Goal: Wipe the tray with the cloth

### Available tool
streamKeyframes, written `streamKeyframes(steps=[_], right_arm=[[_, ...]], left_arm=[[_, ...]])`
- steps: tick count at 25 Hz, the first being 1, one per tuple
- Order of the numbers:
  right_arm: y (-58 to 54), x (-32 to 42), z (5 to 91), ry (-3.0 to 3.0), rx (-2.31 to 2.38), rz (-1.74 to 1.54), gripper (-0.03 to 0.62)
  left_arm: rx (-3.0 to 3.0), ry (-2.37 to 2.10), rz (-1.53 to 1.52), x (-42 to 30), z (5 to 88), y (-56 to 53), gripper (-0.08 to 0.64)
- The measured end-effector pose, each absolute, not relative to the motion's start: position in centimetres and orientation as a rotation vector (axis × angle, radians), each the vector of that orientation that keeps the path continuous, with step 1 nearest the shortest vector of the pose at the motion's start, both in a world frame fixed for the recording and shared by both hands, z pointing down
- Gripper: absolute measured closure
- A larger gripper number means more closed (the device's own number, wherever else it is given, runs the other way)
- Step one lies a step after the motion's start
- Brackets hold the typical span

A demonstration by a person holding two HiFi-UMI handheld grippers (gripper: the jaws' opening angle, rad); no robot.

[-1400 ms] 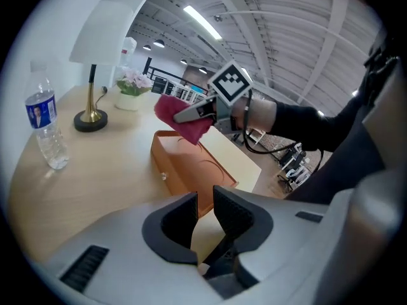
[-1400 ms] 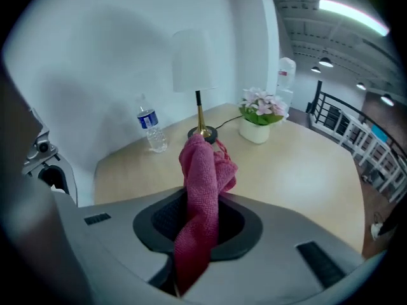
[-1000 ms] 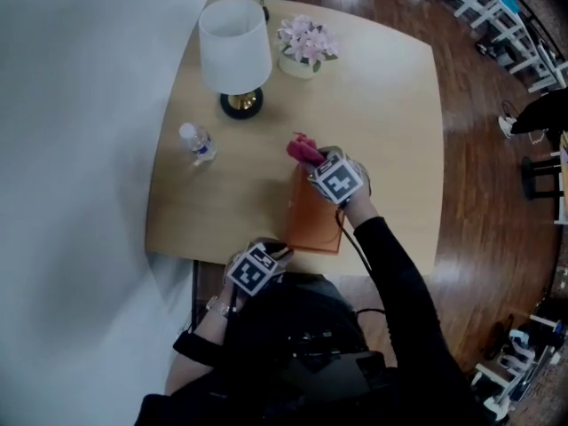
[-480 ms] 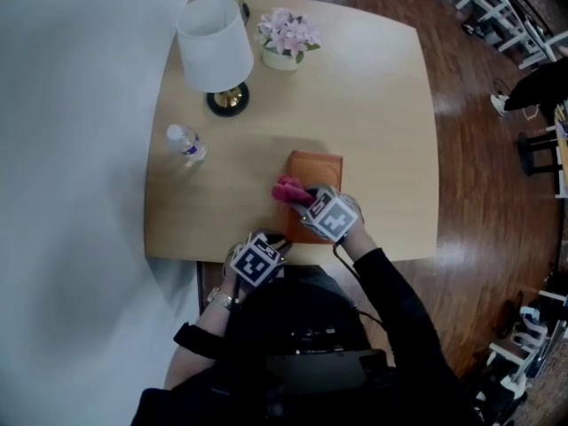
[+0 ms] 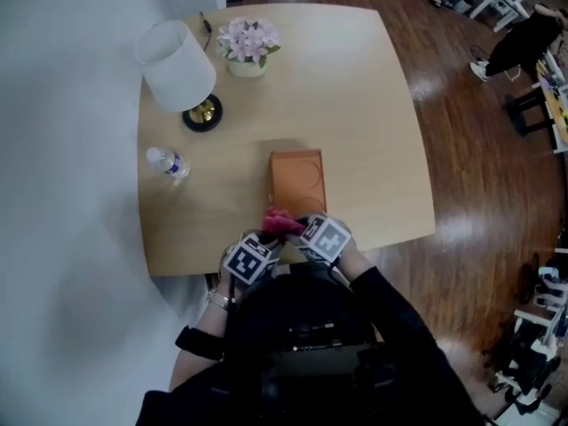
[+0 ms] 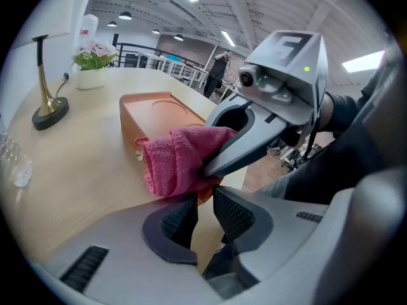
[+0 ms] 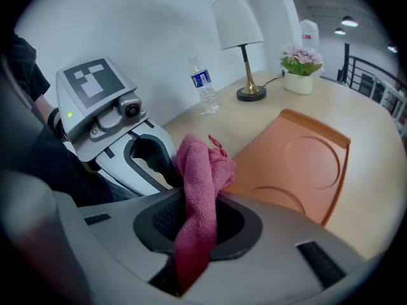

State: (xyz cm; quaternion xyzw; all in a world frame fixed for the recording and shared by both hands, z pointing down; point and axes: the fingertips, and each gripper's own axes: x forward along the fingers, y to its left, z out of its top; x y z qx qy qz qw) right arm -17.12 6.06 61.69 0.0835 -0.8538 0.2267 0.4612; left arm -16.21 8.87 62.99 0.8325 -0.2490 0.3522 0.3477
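An orange tray [image 5: 297, 180] lies flat on the light wooden bench [image 5: 373, 105]. It is long and has round dents pressed into it.

The pink cloth [image 5: 280, 223] is at the tray's near short end, the end closest to the person. The right tool [image 7: 197, 218] has hold of it. Its two jaws are squeezed onto the cloth, and the cloth fills the gap between them. One bunch of cloth sticks out past the tips, and the rest hangs back between the jaws. The bunch sits right by the tray's near left corner. I cannot tell if it touches the tray.

The left tool [image 6: 205, 211] is just beside the cloth, a bit to the left of the tray's near end. Its jaws are almost together, with only a thin gap between them. Nothing is in that gap. Its tips point toward the cloth but are not on it.

Both tools sit close side by side at the tray's near end, by the edge of the bench. A black sleeve [image 5: 390, 300] leads to the right tool.

Past the tray's far end and off to the left stands a lamp [image 5: 177, 65] with a white shade and a gold foot. A pot of pink flowers [image 5: 248, 44] stands near the lamp, farther from the tray. A small water bottle [image 5: 167, 163] stands upright to the left of the tray, well apart from it. To the right of the tray, past the bench, is a brown wooden floor [image 5: 470, 149].
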Motion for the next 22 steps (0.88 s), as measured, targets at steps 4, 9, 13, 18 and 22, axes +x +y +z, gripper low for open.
streamKeyframes(steps=[4, 9, 13, 18, 22], right_arm=[[5.9, -16.7, 62.4, -2.110, 0.220, 0.563, 0.514], [3.7, -16.7, 61.3, -2.135, 0.225, 0.599, 0.514], [-2.8, -15.9, 60.3, -2.143, 0.313, 0.502, 0.514], [-11.9, -15.8, 59.0, -2.119, 0.390, 0.321, 0.514], [-14.4, -16.2, 60.8, -2.031, 0.305, 0.130, 0.514]], left_arm=[[2.134, -0.626, 0.962, -16.5, 63.7, 9.1, 0.480], [2.128, -0.583, 0.975, -15.8, 63.0, 8.9, 0.480], [2.116, -0.558, 1.033, -15.5, 63.0, 8.9, 0.480], [2.081, -0.527, 1.093, -15.5, 63.3, 9.3, 0.480], [2.060, -0.516, 1.135, -15.4, 63.4, 9.4, 0.479]])
